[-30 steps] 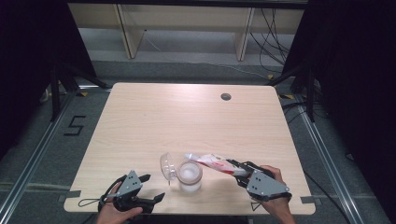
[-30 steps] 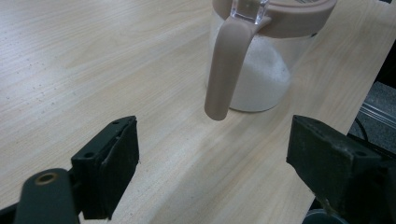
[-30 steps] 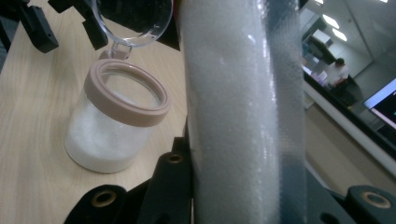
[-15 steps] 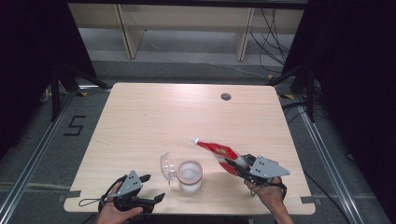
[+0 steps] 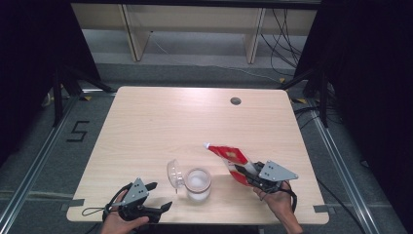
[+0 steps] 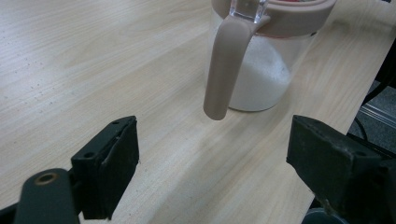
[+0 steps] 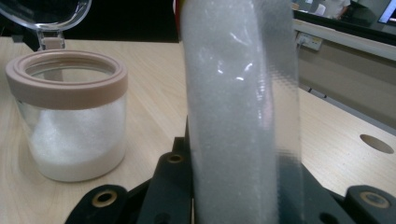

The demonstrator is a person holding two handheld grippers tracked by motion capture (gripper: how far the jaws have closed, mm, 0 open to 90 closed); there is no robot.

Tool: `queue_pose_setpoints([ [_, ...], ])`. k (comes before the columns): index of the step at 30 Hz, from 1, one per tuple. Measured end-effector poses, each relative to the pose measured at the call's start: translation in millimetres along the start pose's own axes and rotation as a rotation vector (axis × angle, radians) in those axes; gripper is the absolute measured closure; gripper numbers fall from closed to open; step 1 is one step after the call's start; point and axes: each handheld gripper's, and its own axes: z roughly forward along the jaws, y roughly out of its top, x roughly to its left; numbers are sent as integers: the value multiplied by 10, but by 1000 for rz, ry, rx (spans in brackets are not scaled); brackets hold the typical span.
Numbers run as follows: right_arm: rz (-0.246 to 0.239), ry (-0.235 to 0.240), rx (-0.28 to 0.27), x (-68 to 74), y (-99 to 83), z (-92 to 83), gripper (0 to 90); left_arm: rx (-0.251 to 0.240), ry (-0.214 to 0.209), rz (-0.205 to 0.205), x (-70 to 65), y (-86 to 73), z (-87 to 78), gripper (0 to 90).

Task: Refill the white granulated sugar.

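A clear jar (image 5: 197, 184) with a beige rim holds white grains near the table's front edge, and its clear lid (image 5: 174, 171) is flipped open to the left. My right gripper (image 5: 243, 173) is shut on a red and white bag (image 5: 228, 155), whose spout tip points up and left, away from the jar. In the right gripper view the bag's clear side (image 7: 238, 116) shows white grains, with the jar (image 7: 70, 116) to its left. My left gripper (image 5: 159, 196) rests open left of the jar. Its jaws (image 6: 219, 158) face the jar's beige latch (image 6: 226, 70) with nothing between them.
The wooden table (image 5: 160, 126) has a round cable hole (image 5: 235, 101) at the back right. Shelving and cables lie on the floor beyond the far edge. A marking "5" (image 5: 78, 130) is taped on the floor at left.
My right gripper has drawn the bag back to the right, off the jar's mouth, and the bag's tip now points up and away. The left gripper has not moved.
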Motion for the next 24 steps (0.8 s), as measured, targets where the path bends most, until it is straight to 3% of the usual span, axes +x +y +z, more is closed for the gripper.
queue_pose_setpoints([
  [1, 38, 1, 3, 0, -9, -13, 785, -4, -2, 1, 3, -1, 2, 165],
  [2, 41, -5, 0, -7, -14, -18, 785, -5, -2, 0, 4, -2, 1, 165],
  [4, 21, -13, 15, -18, -22, -27, 784, -10, -1, -4, 2, -2, 4, 165],
  [14, 39, -19, 60, -38, -33, -92, 781, -2, 2, 0, 4, -1, -2, 164],
  [19, 47, -45, 59, -53, -41, -130, 780, 4, 9, 3, 8, 2, -14, 164],
  [21, 59, -27, 67, -67, -44, -159, 778, 2, 8, 3, 8, 1, -12, 164],
  [24, 43, -46, 75, -86, -51, -188, 777, -2, 4, 3, 9, 0, -9, 164],
])
